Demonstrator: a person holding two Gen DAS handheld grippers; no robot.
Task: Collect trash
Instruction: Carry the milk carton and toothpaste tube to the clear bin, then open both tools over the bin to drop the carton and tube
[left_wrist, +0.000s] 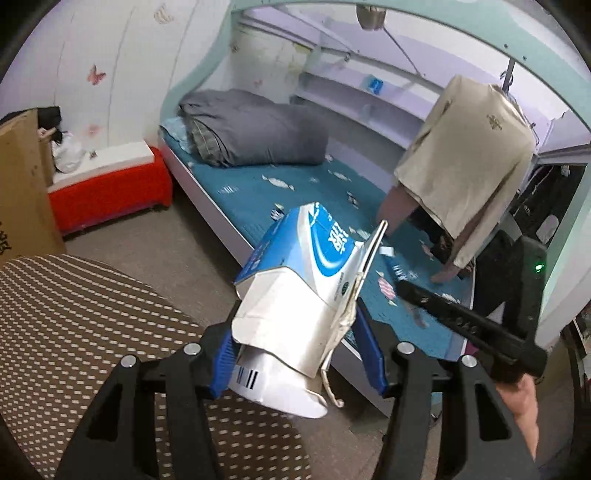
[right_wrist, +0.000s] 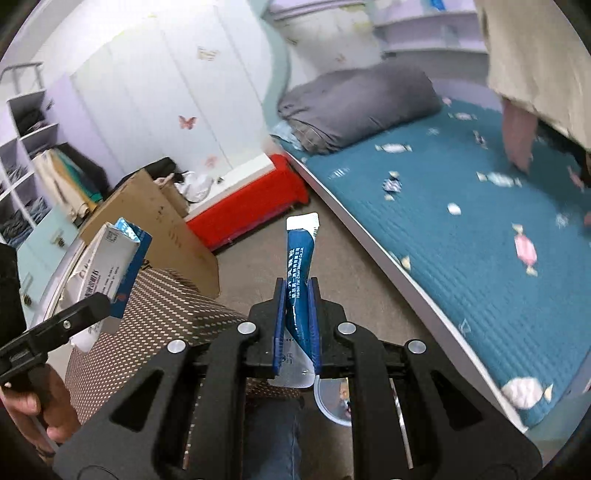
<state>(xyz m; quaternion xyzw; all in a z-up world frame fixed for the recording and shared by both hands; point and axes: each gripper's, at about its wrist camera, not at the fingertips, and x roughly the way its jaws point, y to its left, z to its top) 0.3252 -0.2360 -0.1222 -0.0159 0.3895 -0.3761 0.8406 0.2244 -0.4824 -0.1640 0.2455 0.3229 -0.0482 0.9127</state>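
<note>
Carry step: left gripper (left_wrist: 295, 332) clamps crushed blue-white carton (left_wrist: 295, 291), right gripper (right_wrist: 297, 314) pinches blue sachet (right_wrist: 300, 273), both held above floor beside bed (right_wrist: 461, 229). Next, prob.: find bin, none visible

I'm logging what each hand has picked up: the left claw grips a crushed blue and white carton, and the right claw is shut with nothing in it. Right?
Partly. The left claw does grip the crushed blue and white carton. But the right claw is not bare: the right wrist view shows it shut on a slim blue and white sachet.
</note>
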